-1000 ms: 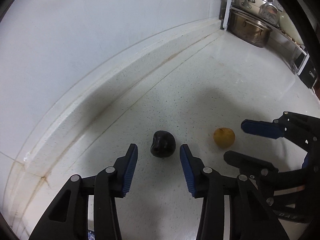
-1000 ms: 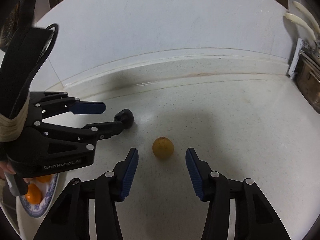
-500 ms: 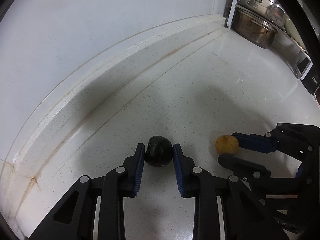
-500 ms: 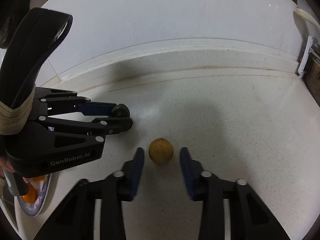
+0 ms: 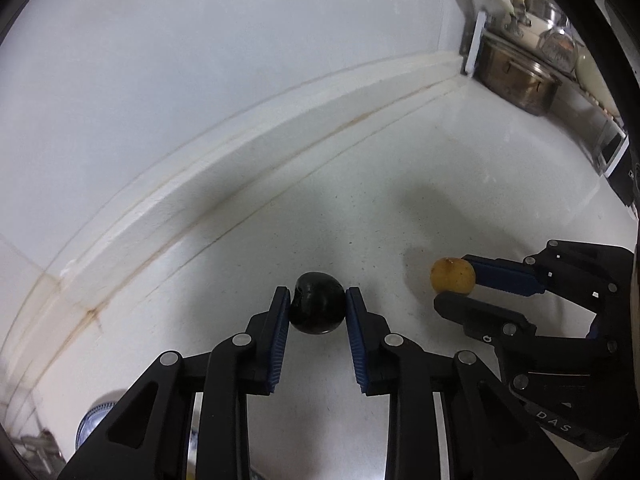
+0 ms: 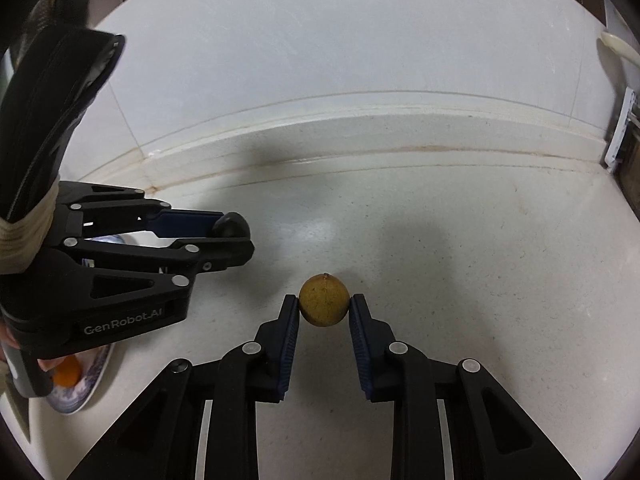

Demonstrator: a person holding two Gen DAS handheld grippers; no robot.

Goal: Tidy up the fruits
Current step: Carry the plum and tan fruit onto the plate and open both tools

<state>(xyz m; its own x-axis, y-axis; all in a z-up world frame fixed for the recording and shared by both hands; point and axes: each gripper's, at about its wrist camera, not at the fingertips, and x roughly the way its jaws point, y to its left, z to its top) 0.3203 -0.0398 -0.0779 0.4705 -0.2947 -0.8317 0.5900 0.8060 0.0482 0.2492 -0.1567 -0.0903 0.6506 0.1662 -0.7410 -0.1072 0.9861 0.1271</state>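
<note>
Broadly, tabletop (image 5: 460, 168): white speckled surface with a raised ledge along the white wall; seen in both wrist views.
Left gripper (image 5: 318, 304): black frame, blue pads, closed in on the dark fruit from both sides, pads touching it; in the right wrist view (image 6: 230, 236) it shows side-on at the left, with a strap-wrapped handle and printed lettering on its body.
Right gripper (image 6: 325, 306): same build, narrowed around the yellow fruit, both pads against its flanks; in the left wrist view (image 5: 454, 288) it enters from the right.
Metal pot (image 5: 516, 80): far right corner of the tabletop, on a rack with pale utensils above; left wrist view shows it plainly, the right wrist view only an edge of the rack.
Plate (image 6: 94, 380): blue-patterned rim, lower left in the right wrist view, partly under the left gripper; in the left wrist view only a blurred blue patch.
Dark fruit (image 5: 318, 308): black, glossy, between the left gripper's pads; whether it rests on the tabletop cannot be told; mostly hidden in the right wrist view (image 6: 229, 225).
Yellow fruit (image 6: 324, 305): round, speckled, stem up, between the right gripper's pads, well right of the dark fruit.
Orange fruit (image 6: 66, 374): on the plate; right wrist view only.
</note>
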